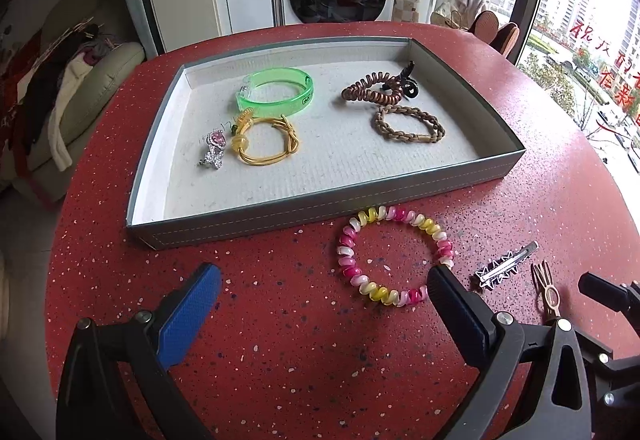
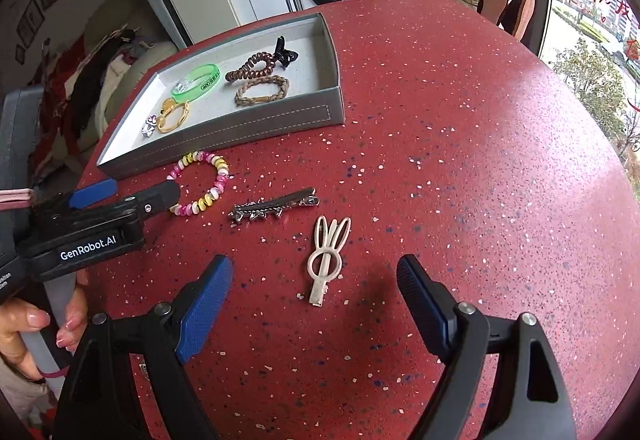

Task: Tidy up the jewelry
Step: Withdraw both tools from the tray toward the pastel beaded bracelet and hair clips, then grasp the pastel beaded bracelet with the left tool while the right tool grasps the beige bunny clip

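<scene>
A pink, white and yellow spiral hair tie (image 1: 400, 217) lies on the red table just in front of the grey tray (image 1: 320, 200). My left gripper (image 1: 320, 280) is open, and its right finger (image 1: 452, 300) overlaps the tie's near right edge. I cannot tell whether they touch. A silver star hair clip (image 2: 276, 206) and a beige bunny-ear clip (image 2: 326, 260) lie to the right. My right gripper (image 2: 314, 260) hangs open over the beige clip, one finger on each side of it. In the right wrist view the left gripper (image 2: 144, 186) sits beside the spiral tie (image 2: 222, 168).
The tray holds a green bangle (image 1: 276, 90), a yellow hair tie (image 1: 264, 144), a crystal brooch (image 1: 212, 150), a brown spiral tie (image 1: 372, 92), a black claw clip (image 1: 408, 80) and a braided band (image 1: 408, 124). A person's hand (image 2: 32, 320) grips the left handle.
</scene>
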Action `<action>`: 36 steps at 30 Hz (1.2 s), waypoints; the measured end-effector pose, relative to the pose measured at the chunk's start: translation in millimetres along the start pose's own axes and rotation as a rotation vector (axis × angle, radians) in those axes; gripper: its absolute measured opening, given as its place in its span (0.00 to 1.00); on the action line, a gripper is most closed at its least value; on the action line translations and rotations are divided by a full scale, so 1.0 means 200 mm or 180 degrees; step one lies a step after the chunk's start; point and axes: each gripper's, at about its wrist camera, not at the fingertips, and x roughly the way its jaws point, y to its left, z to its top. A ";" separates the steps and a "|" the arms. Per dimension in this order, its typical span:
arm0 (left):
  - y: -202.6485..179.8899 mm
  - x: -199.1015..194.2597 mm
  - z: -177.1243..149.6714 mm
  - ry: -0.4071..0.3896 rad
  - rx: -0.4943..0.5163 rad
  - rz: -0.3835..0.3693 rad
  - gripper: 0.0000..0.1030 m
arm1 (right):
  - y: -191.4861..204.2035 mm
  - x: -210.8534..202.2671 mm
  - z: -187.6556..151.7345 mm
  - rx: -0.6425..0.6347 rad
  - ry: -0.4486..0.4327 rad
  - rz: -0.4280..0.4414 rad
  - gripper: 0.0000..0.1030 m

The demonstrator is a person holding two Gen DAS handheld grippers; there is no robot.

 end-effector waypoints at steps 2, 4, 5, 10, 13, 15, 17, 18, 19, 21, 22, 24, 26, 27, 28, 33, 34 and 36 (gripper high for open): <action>-0.01 0.01 0.00 0.0004 -0.0005 0.0021 1.00 | -0.01 0.02 -0.01 0.0042 0.0021 -0.0028 0.84; -0.02 0.02 0.00 0.0013 -0.0011 0.0039 1.00 | -0.01 0.02 -0.01 0.0037 -0.0001 -0.0071 0.84; -0.02 0.03 0.00 0.0019 -0.0018 0.0044 1.00 | 0.00 0.02 -0.01 0.0026 0.0001 -0.0102 0.84; -0.03 0.08 0.01 0.0088 -0.0078 0.0080 1.00 | 0.04 0.04 0.00 -0.0067 -0.0022 -0.0254 0.84; -0.03 0.09 0.01 0.0101 -0.0116 0.0098 1.00 | 0.06 0.05 0.00 -0.0144 -0.0039 -0.0353 0.80; -0.04 0.10 0.01 0.0104 -0.0106 0.0122 1.00 | 0.07 0.05 -0.01 -0.0225 -0.0055 -0.0457 0.74; -0.05 0.10 0.01 0.0107 -0.0108 0.0117 0.99 | 0.09 0.06 -0.01 -0.0303 -0.0069 -0.0525 0.67; -0.05 0.10 0.02 0.0104 -0.0110 0.0120 0.99 | 0.10 0.05 -0.01 -0.0341 -0.0076 -0.0557 0.63; -0.06 0.10 0.02 0.0099 -0.0106 0.0111 0.97 | 0.11 0.05 -0.01 -0.0383 -0.0093 -0.0550 0.57; -0.06 0.10 0.02 0.0091 -0.0097 0.0093 0.93 | 0.11 0.05 -0.01 -0.0395 -0.0094 -0.0550 0.51; -0.07 0.10 0.03 0.0085 -0.0086 0.0090 0.91 | 0.11 0.05 -0.01 -0.0406 -0.0097 -0.0537 0.47; -0.08 0.10 0.03 0.0077 -0.0057 0.0073 0.86 | 0.12 0.05 -0.01 -0.0420 -0.0098 -0.0518 0.42; -0.10 0.10 0.04 0.0076 -0.0020 0.0050 0.82 | 0.13 0.05 -0.01 -0.0438 -0.0093 -0.0508 0.38; -0.10 0.09 0.04 0.0074 0.0000 0.0039 0.78 | 0.13 0.05 -0.01 -0.0445 -0.0093 -0.0506 0.33; -0.10 0.09 0.04 0.0072 0.0017 0.0030 0.74 | 0.13 0.05 -0.02 -0.0447 -0.0093 -0.0496 0.26; -0.12 0.08 0.04 0.0052 0.0078 -0.0002 0.50 | 0.13 0.04 -0.02 -0.0452 -0.0102 -0.0480 0.20; -0.12 0.08 0.04 0.0050 0.0089 0.0005 0.45 | 0.13 0.04 -0.03 -0.0454 -0.0105 -0.0482 0.20; -0.11 0.08 0.05 0.0042 0.0103 -0.0004 0.30 | 0.13 0.04 -0.03 -0.0459 -0.0111 -0.0482 0.20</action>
